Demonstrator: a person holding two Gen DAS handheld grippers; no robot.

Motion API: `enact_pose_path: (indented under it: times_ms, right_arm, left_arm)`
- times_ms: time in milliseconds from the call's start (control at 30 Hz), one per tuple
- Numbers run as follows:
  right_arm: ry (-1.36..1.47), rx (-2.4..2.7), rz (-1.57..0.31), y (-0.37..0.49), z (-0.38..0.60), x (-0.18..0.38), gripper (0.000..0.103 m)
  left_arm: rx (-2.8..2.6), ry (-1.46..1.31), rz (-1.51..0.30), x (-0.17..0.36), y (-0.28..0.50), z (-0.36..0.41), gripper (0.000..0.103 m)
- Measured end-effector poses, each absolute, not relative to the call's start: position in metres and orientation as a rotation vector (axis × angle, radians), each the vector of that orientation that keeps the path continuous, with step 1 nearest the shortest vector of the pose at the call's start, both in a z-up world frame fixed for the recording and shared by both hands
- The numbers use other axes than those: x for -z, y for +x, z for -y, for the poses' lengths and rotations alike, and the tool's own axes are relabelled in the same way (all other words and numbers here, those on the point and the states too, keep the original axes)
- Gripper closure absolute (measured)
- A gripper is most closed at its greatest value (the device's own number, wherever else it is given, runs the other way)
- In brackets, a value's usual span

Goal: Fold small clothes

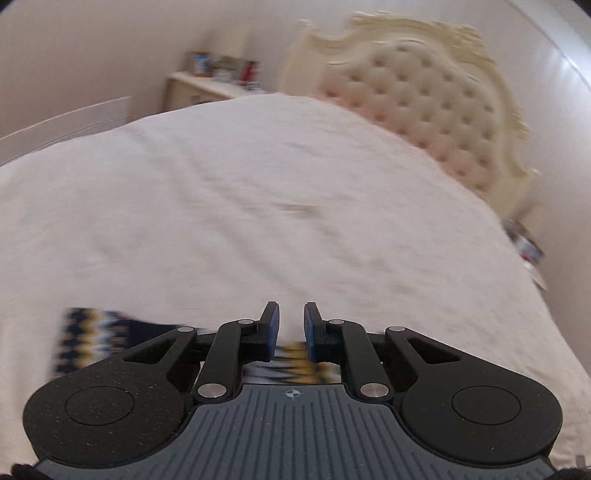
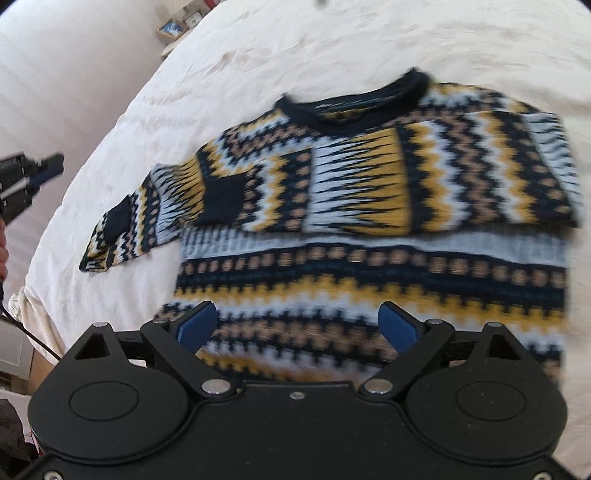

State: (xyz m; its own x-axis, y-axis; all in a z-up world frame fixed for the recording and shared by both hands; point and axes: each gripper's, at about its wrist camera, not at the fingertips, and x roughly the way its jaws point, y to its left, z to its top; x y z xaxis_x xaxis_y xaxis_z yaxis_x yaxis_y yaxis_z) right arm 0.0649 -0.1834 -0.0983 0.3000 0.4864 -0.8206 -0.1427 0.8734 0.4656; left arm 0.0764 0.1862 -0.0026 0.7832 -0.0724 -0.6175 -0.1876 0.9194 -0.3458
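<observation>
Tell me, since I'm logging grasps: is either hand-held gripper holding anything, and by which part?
Nothing is held. The left hand-held gripper is shut on air; the right hand-held gripper gapes above the navy, yellow and white knitted sweater.

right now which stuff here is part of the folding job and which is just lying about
Part of the job:
- patterned sweater, sleeves folded in
- left hand-held gripper
- right hand-held gripper
- bed cover, the work surface

Just lying about:
- headboard
- nightstand clutter
- framed picture

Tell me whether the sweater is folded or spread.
Partly folded: the sweater has both sleeves laid across its chest, body flat on the bed.
</observation>
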Motion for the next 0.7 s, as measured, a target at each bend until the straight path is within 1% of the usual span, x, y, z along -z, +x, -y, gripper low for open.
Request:
enact_pose_path:
  times_ms: [167,233,267,300,333,400,500,633,700]
  right_arm:
    - [0.354,-0.416,-1.196,0.063,0.232,0.099,0.008]
    - [0.345,-0.413,-1.194,0.062,0.246,0.099,0.008]
    - [0.34,-0.409,-1.192,0.062,0.252,0.098,0.008]
    - [0.339,-0.406,-1.191,0.061,0.257,0.098,0.008]
    - [0.34,-0.404,-1.189,0.061,0.261,0.097,0.008]
    - [0.342,-0.401,-1.186,0.061,0.268,0.095,0.008]
    - [0.345,-0.401,-1.199,0.061,0.269,0.097,0.008]
    - [0.332,-0.412,-1.203,0.063,0.26,0.096,0.008]
    - [0.336,-0.404,-1.201,0.063,0.255,0.096,0.008]
  left_arm:
    - [0.003,-0.345,-0.694,0.014,0.093,-0.11,0.087]
    - [0.005,-0.311,-0.727,0.024,0.095,-0.088,0.075]
    - [0.002,-0.294,-0.745,0.03,0.097,-0.08,0.068]
    - [-0.003,-0.279,-0.763,0.035,0.096,-0.072,0.063]
    - [-0.013,-0.267,-0.782,0.041,0.094,-0.065,0.06]
    - [-0.042,-0.234,-0.816,0.051,0.087,-0.06,0.049]
    - [-0.121,-0.175,-0.856,0.066,0.08,-0.072,0.04]
    - [-0.229,-0.162,-0.894,0.08,0.075,-0.106,0.037]
    - [-0.291,-0.153,-0.909,0.086,0.073,-0.125,0.037]
